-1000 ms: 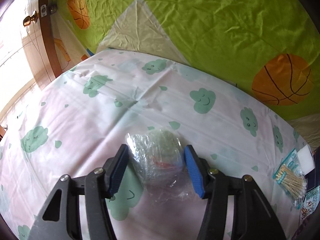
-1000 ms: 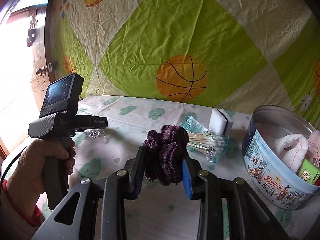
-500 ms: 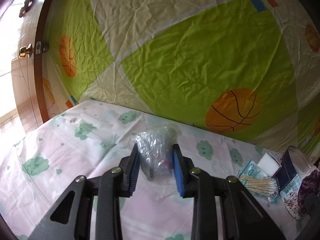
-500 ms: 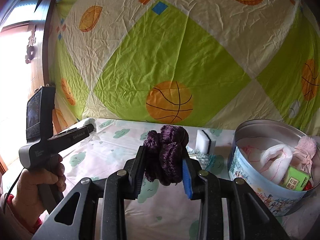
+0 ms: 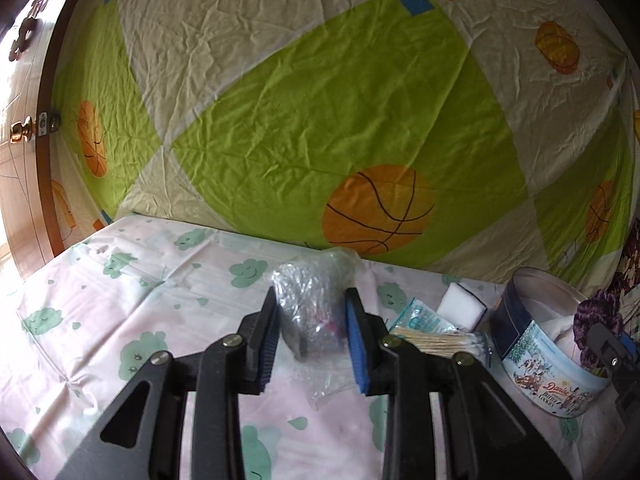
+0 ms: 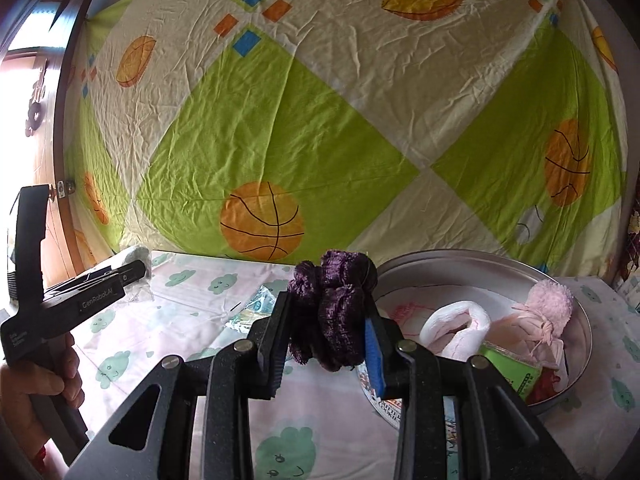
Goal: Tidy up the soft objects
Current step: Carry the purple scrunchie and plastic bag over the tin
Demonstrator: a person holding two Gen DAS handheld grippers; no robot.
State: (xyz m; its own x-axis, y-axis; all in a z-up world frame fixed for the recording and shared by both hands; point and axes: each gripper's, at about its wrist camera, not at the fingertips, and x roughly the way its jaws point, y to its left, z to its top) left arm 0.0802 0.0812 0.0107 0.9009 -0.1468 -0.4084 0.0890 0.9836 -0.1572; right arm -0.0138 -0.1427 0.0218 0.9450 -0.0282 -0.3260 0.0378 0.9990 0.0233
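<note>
My left gripper [image 5: 312,324] is shut on a crinkled clear plastic bag [image 5: 310,304] with something soft inside, held above the cloud-print sheet [image 5: 120,320]. A purple scrunchie [image 6: 332,312] bulges between the blue pads of my right gripper [image 6: 326,328], which is shut on it just left of the round cookie tin [image 6: 580,376]. The tin holds a white sock roll [image 6: 456,326], a pink pompom bundle [image 6: 548,312] and a green packet [image 6: 508,368]. In the left wrist view the tin [image 5: 548,380] stands at the right, with the scrunchie [image 5: 596,320] over its far side.
A pack of cotton swabs [image 5: 440,340] and a white sponge block [image 5: 460,304] lie between the bag and the tin. A green and cream basketball-print cloth [image 5: 340,120] hangs behind the table. A wooden door [image 5: 24,160] is at the left. A hand [image 6: 36,384] holds the left gripper's handle.
The left gripper closed on the plastic bag, lifted it off the sheet and swung right toward the tin. The right gripper carried the scrunchie rightward, close to the tin.
</note>
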